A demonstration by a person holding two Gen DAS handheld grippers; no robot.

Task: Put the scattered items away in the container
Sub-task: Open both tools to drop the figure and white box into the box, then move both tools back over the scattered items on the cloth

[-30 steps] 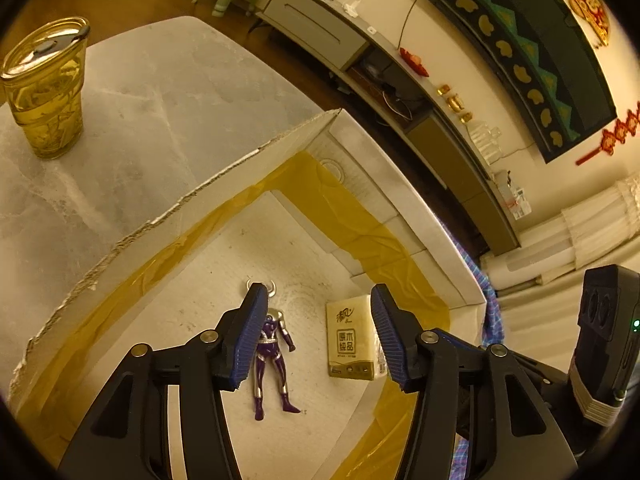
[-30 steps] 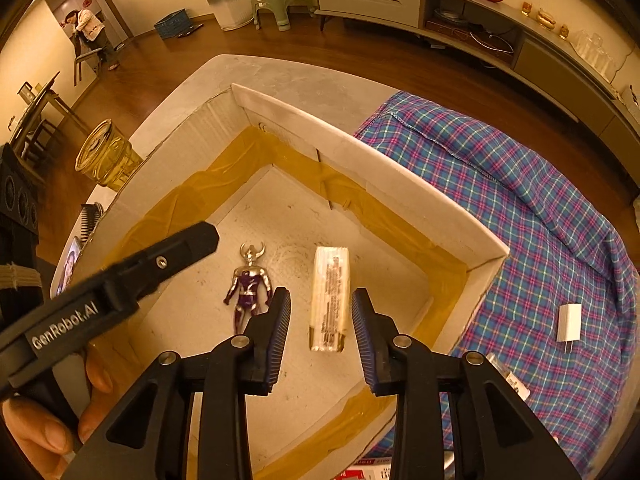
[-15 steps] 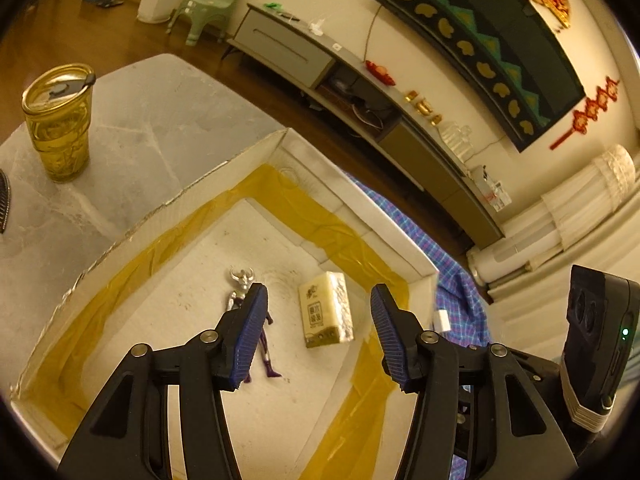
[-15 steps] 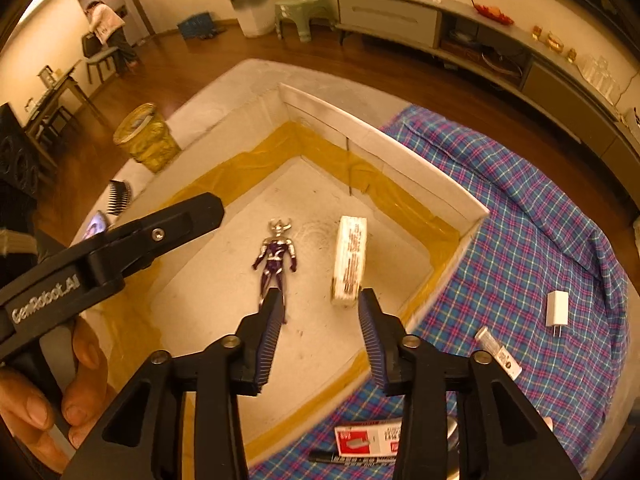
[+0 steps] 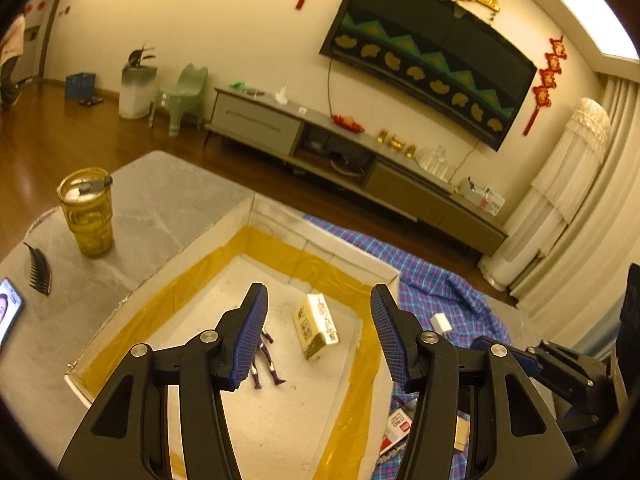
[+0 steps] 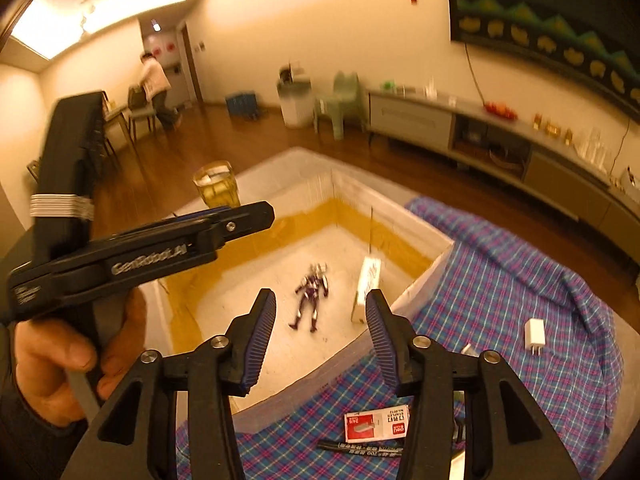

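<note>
Two things lie on the floor of the white foam box [image 5: 224,236] in the left wrist view: a purple and silver toy figure [image 5: 267,364] on its back and a yellow tissue pack [image 5: 316,326] just beside it, apart from it. The left gripper [image 5: 316,336] hangs above them, its jaws spread and empty. A white charger [image 5: 440,322] sits on the plaid cloth [image 5: 452,288] beyond the box's right wall. An amber tumbler [image 5: 88,212] and a black comb [image 5: 38,268] stand well apart on the grey table [image 5: 160,200].

From the right wrist view, the right gripper [image 6: 320,340] is over the box's near wall [image 6: 320,372]; its jaws have just been opening and nothing is between them. The figure [image 6: 312,296] and the tissue pack [image 6: 368,284] rest inside. On the cloth [image 6: 500,280] lie a charger [image 6: 535,334], a red staples box [image 6: 376,424] and a black marker [image 6: 360,448]. A hand [image 6: 52,364] holds the left gripper at the left.
</note>
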